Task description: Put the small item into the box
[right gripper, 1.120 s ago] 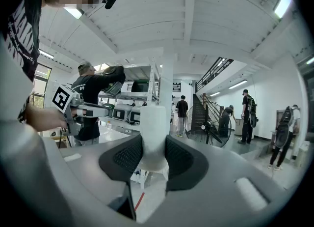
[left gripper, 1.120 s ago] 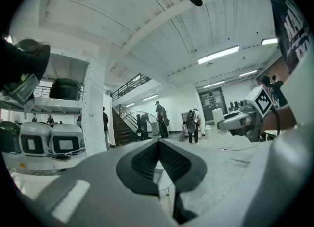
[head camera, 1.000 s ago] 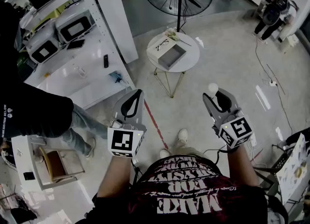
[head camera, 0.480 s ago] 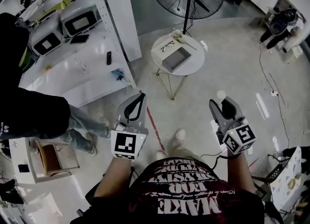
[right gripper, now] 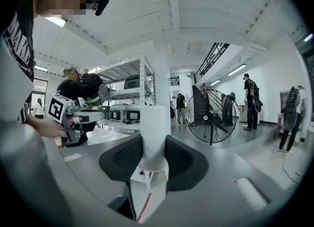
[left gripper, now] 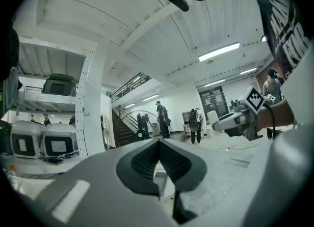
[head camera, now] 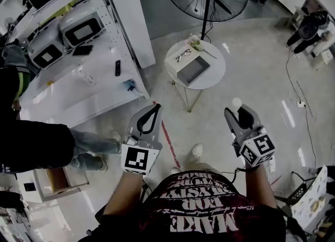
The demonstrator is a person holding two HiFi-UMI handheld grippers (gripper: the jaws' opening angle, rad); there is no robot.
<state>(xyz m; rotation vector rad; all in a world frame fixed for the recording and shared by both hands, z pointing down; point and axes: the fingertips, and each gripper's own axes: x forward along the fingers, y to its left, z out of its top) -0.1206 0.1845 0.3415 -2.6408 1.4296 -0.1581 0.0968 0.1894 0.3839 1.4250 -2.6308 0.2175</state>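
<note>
Right gripper [head camera: 238, 111]: clamped on a small white item [head camera: 236, 101], which is held at the jaw tips. Left gripper [head camera: 152, 111]: jaws together, nothing held. Change: the round table [head camera: 215, 74] bearing the open grey box [head camera: 193, 71] is now seen slightly nearer, so an approach is judged under way. The box lies well ahead of the held item and is not yet reached.

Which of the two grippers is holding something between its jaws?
The right gripper: its jaws are closed on a small white item. The left gripper has its jaws together with nothing between them.
</note>
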